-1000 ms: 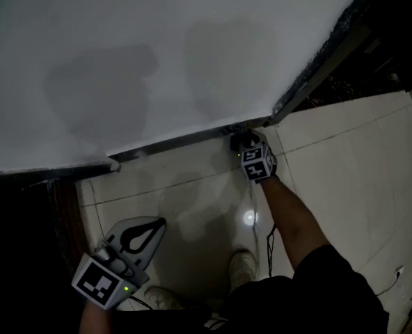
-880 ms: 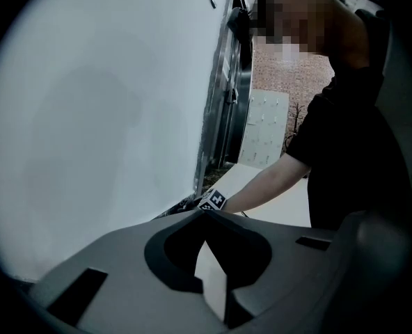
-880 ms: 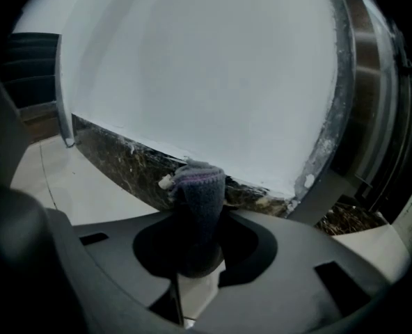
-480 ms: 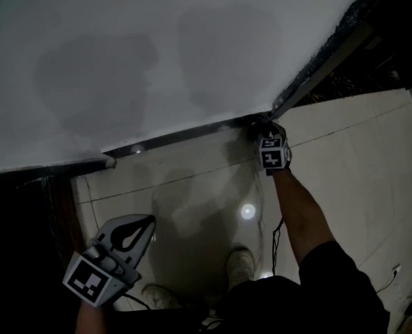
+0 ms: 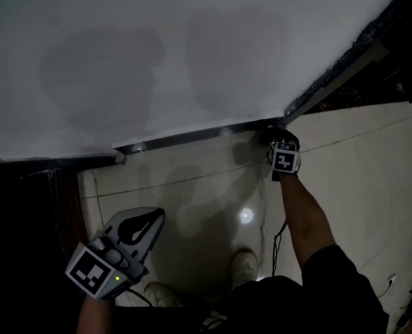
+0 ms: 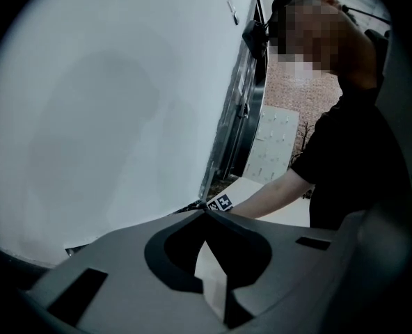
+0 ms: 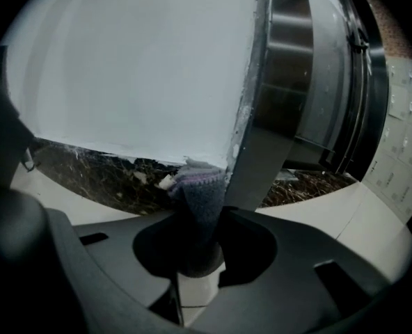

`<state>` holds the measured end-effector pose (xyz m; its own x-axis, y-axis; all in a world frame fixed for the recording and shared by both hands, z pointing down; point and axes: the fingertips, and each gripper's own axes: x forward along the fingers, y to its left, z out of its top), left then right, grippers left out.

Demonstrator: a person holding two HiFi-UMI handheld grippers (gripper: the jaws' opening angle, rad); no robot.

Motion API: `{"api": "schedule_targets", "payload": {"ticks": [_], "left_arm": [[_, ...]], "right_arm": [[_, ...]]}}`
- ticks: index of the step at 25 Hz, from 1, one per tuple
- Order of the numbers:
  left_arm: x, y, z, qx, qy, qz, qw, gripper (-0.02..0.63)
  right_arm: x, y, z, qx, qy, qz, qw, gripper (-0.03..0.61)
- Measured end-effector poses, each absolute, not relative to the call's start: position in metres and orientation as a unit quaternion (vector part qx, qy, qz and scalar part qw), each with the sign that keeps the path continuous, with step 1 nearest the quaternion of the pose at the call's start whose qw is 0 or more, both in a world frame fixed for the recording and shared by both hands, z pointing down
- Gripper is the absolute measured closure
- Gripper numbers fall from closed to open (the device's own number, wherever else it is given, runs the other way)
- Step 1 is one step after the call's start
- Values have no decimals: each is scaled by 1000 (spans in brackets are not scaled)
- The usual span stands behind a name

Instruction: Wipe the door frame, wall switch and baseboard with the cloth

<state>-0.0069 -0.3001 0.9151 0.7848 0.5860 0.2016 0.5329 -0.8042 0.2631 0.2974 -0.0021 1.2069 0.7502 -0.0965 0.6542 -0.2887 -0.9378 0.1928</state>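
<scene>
Main change from a second ago: your right gripper (image 5: 278,142) has slid along the baseboard (image 5: 192,136) toward 3 o'clock and now sits right in the corner where the strip meets the door frame (image 5: 345,68). Before, it was a bit short of that corner. Your left gripper (image 5: 157,218) has barely budged, hanging low at about 7 o'clock.

The white wall (image 5: 157,47) fills the whole top half of the head view, from 9 to 1 o'clock. The pale tiled floor (image 5: 192,186) is the open room you've got. It's bare between the two grippers and also off to 4 o'clock, past your arm. The metal door frame runs from the corner out toward 2 o'clock and boxes the right gripper in on that side. The dark baseboard runs back toward 9 o'clock along the wall's bottom edge, which looks chipped and rough in the right gripper view. Your shoes (image 5: 244,266) are at 6 o'clock, with a glare spot (image 5: 246,216) on the tile just above them.

The right jaws are clamped on the grey-purple cloth (image 7: 195,200). Its bunched top touches the corner, right at the wall's lower edge beside the frame. The left jaws are closed tip to tip with nothing in them, well clear of the wall.
</scene>
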Motion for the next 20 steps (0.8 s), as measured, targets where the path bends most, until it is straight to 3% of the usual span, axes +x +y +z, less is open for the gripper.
{"api": "schedule_targets", "payload": {"ticks": [9, 20], "left_arm": [[-9, -331, 912, 945, 270, 137, 125, 613], [-27, -347, 866, 950, 267, 42, 158, 614]], "right_arm": [[234, -65, 1210, 905, -199, 311, 211, 487], [194, -200, 1164, 875, -327, 265, 240, 486]]}}
